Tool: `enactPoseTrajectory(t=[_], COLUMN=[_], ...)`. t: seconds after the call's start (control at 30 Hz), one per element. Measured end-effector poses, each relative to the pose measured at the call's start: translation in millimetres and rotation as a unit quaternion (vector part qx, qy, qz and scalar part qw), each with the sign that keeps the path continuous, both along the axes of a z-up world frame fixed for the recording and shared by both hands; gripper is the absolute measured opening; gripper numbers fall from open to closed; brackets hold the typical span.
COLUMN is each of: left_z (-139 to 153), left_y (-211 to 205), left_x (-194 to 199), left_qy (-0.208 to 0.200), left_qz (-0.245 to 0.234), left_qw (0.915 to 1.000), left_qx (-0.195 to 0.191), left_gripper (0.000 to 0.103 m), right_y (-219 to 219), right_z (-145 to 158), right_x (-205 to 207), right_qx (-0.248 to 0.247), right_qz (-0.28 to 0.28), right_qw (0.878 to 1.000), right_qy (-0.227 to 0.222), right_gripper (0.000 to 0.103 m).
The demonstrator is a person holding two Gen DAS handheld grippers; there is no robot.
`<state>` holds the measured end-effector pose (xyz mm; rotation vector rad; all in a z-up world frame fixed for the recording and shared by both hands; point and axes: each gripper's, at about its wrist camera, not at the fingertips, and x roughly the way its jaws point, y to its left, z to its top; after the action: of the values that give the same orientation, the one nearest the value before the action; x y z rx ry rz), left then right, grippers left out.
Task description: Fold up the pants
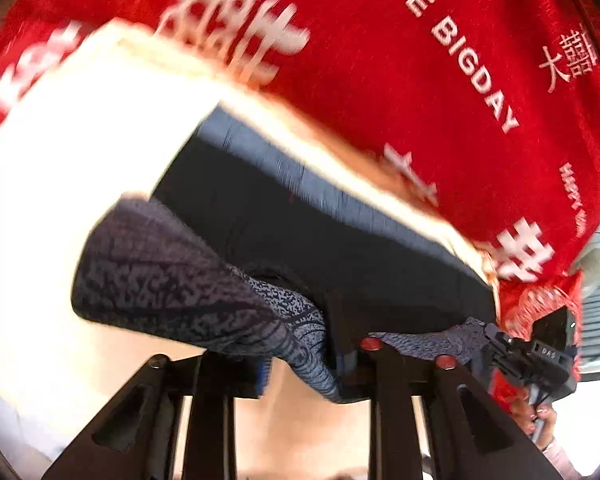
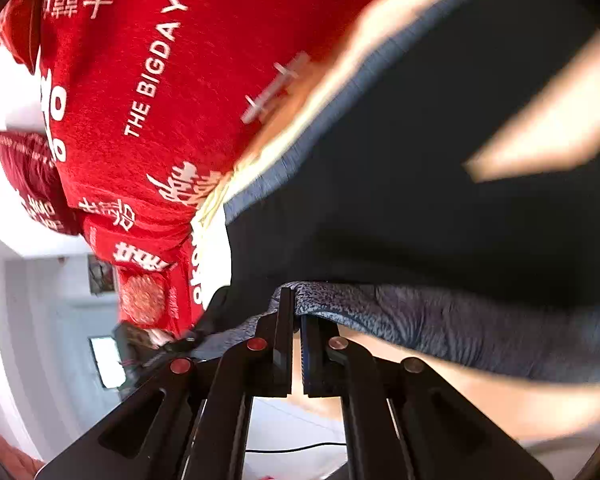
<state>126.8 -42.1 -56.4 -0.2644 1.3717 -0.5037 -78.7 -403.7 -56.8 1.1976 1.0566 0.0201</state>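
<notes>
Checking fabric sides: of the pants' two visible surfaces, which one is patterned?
The speckled grey side, folded over near the left gripper and pinched by the right gripper; the wide panel beyond is plain dark navy.

A home bedroom — red wedding bedding [image 1: 380, 80], white walls [image 2: 32, 300].

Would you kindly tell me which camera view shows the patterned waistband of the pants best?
The left wrist view shows the patterned waistband best: its speckled print is fairly sharp where it hangs from the left gripper. The right wrist view shows only a blurred grey strip running from the right gripper.
</notes>
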Motion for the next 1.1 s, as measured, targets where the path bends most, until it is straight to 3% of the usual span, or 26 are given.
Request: enactPoseTrajectory(t=[0.03,0.1,0.17,0.23,0.3,0.4,0.47,0.53,0.57,0.6,0.67,0.73,0.83,0.9,0.97,1.03,1.1], left_z=[-2,-17,-40,-83,-104,-91,-70,-50,-40,-31,-28,-45,-80,-108,-109,-106,-94], left_y=[-8,-24,-39,-52,-61,-72,-68,-58,-52,-47,-45,-55,-85,-94,-94,-96,-102], left_x=[12,42,66,90,103,103,101,98,95,90,84,78,69,74,77,79,69], left_qy=[-0.012,-0.043,-0.059,-0.03,-0.016,-0.049,-0.066,-0.083,-0.089,-0.093,-0.099,-0.089,-0.078,-0.07,-0.084,-0.07,-0.075], left_qz=[0.006,0.039,0.058,0.075,0.083,0.067,0.069,0.08,0.088,0.092,0.077,0.039,0.003,0.018,0.047,0.035,0.003], left_qw=[0.9998,0.9966,0.9918,0.9871,0.9805,0.9727,0.9714,0.9679,0.9664,0.9647,0.9635,0.965,0.9581,0.9502,0.9482,0.9485,0.9458], left_qx=[0.012,0.058,0.098,0.138,0.178,0.217,0.217,0.223,0.225,0.228,0.236,0.243,0.275,0.303,0.303,0.307,0.316], left_gripper=[0.053,0.075,0.082,0.082,0.084,0.086,0.086,0.086,0.086,0.086,0.086,0.086,0.086,0.088,0.093,0.093,0.093], right_y=[-13,-27,-43,-57,-67,-71,-69,-63,-59,-56,-41,-29,-5,0,-7,-18,-28], right_z=[-2,-11,-31,-60,-87,-126,-122,-101,-87,-74,-46,-38,-57,-77,-95,-96,-77], right_x=[22,55,81,112,127,146,148,146,142,136,128,125,136,149,160,164,154], right_qx=[-0.006,-0.016,-0.029,-0.022,-0.011,-0.018,-0.028,-0.05,-0.073,-0.091,-0.117,-0.113,-0.126,-0.148,-0.176,-0.164,-0.162], right_qz=[0.014,0.034,0.046,0.054,0.051,0.053,0.047,0.068,0.08,0.092,0.122,0.143,0.186,0.196,0.189,0.167,0.137], right_qw=[1.0,0.999,0.998,0.998,0.997,0.993,0.993,0.993,0.991,0.989,0.985,0.983,0.974,0.968,0.964,0.97,0.976], right_qy=[0.002,0.009,0.022,0.037,0.053,0.102,0.106,0.086,0.077,0.066,0.026,0.009,0.031,0.047,0.068,0.071,0.04], right_gripper=[0.003,0.003,0.006,0.007,0.008,0.008,0.01,0.028,0.042,0.044,0.044,0.042,0.042,0.042,0.039,0.036,0.04])
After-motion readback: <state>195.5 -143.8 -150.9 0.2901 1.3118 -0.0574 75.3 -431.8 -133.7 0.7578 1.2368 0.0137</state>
